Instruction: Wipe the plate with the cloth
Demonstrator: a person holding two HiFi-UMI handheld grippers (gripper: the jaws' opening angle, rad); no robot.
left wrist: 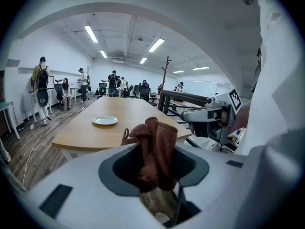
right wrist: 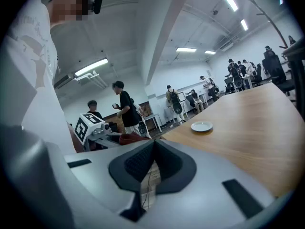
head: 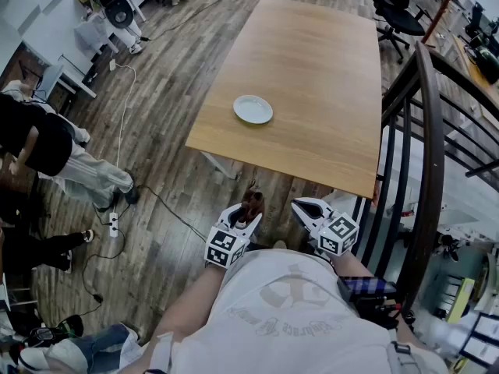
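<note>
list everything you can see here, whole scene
table: 1, light wood, centre of the room
plate: 1, white, on the table near its left edge
cloth: 1, rust brown, clamped between jaws
railing: 1, dark, right of the table
office chair: 1, black, past the table's far end
bystanders: several, dark and light clothes, left floor
left gripper: 1, white, shut on the cloth
right gripper: 1, white, shut, empty

left hand-held gripper [head: 246, 215] holds the cloth [head: 253, 201], well apart from the plate [head: 253, 109].
</note>
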